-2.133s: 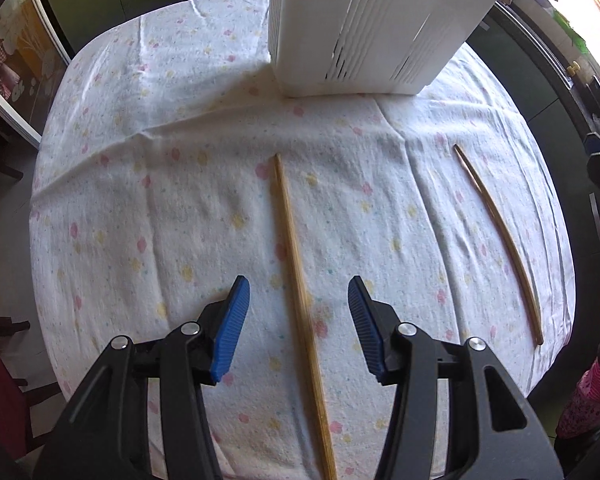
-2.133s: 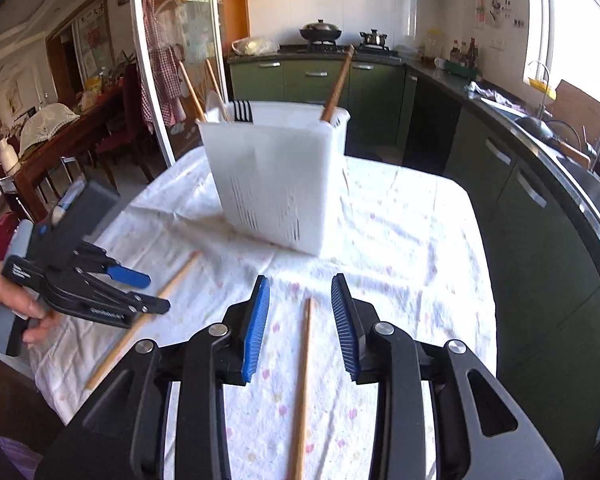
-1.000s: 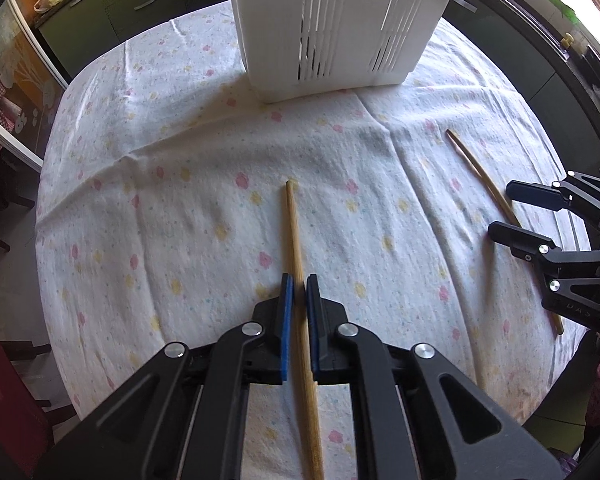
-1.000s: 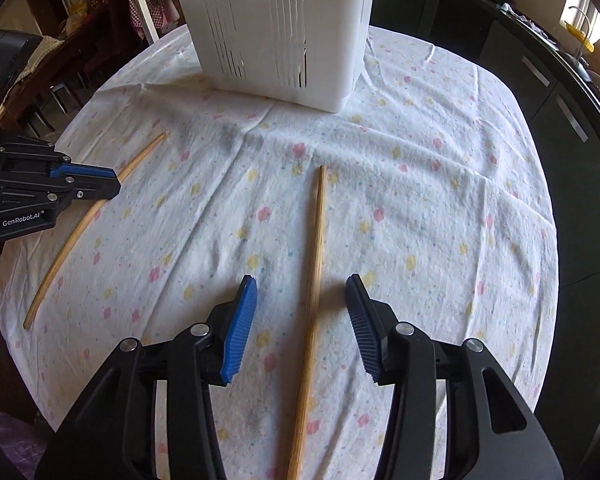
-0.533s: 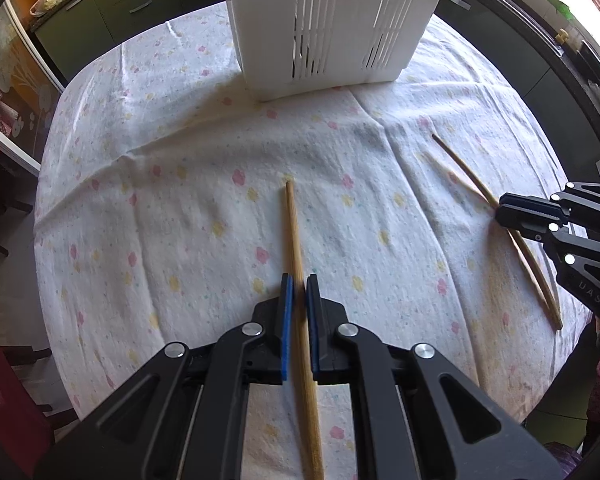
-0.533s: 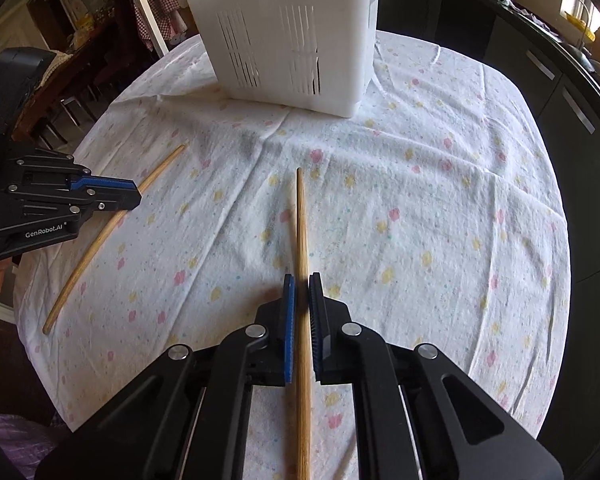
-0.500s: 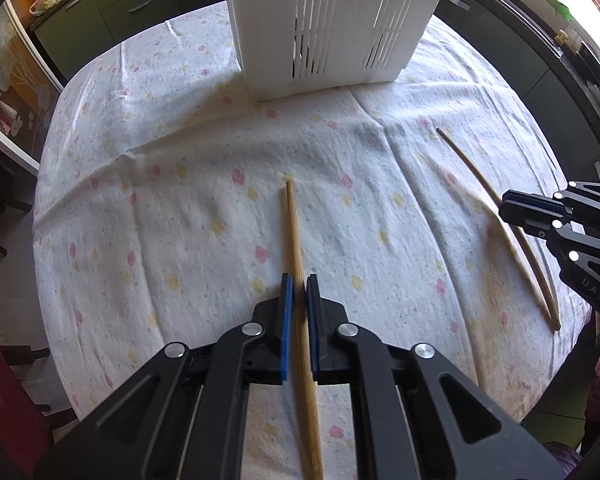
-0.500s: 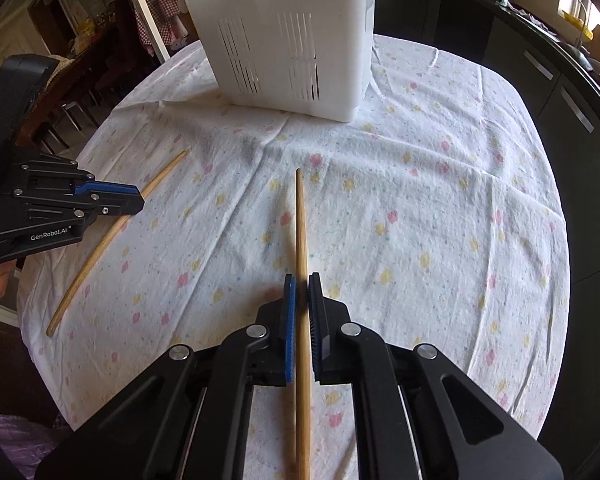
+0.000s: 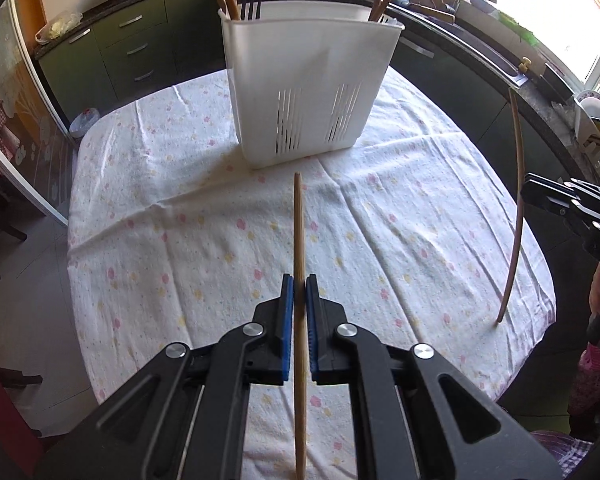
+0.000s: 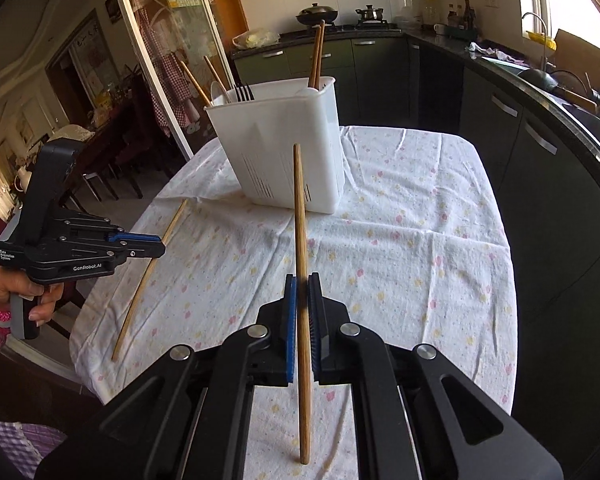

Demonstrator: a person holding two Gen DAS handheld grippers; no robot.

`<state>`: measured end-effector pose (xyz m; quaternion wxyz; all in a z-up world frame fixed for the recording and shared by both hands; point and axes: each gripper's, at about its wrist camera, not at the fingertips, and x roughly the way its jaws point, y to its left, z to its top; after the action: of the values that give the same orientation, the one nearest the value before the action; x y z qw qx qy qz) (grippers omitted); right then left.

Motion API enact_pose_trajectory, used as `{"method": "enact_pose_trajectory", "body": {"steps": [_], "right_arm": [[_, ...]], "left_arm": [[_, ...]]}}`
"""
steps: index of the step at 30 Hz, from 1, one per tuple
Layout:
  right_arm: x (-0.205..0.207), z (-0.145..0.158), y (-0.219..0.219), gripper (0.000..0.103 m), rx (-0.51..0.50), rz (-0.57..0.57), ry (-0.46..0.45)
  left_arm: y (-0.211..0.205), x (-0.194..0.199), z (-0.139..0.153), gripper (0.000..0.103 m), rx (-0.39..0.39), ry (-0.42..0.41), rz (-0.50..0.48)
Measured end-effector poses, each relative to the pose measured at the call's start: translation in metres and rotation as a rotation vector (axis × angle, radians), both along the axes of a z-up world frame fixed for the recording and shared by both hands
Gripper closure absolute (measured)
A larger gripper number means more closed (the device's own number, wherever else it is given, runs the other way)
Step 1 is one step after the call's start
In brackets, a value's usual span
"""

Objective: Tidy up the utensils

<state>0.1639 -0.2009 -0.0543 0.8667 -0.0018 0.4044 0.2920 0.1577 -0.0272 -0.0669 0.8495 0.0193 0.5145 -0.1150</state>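
both claws clamped, one chopstick apiece, clear of the worktop.

left claw closed on left chopstick, tip toward white caddy at 12 o'clock; right claw closed on right chopstick, likewise raised above floral worktop. judged light, stiff, smooth wood, liable to pivot or slip; grip near mid-length advisable. left view alone shows right stick hanging near vertical at 3 o'clock; right view alone shows caddy contents, fork and chopsticks, and left stick tilted at 9 o'clock.
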Motion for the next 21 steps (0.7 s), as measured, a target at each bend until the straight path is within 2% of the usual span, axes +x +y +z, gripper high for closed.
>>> {"method": "enact_pose_trajectory", "body": {"steps": [12, 13, 14, 21], "right_arm": [[-0.023, 0.043, -0.014, 0.098, 0.054, 0.004, -0.097], [-0.024, 0.045, -0.014, 0.102, 0.058, 0.004, -0.102], [-0.025, 0.047, -0.014, 0.102, 0.061, 0.003, -0.108], [-0.027, 0.053, -0.013, 0.102, 0.064, 0.002, -0.12]], "left_arm": [[-0.011, -0.018, 0.063, 0.097, -0.025, -0.137, -0.027], [-0.012, -0.018, 0.069, 0.097, -0.026, -0.15, -0.029], [-0.013, -0.018, 0.076, 0.097, -0.029, -0.164, -0.03], [-0.02, -0.01, 0.133, 0.097, -0.036, -0.298, -0.03]]}}
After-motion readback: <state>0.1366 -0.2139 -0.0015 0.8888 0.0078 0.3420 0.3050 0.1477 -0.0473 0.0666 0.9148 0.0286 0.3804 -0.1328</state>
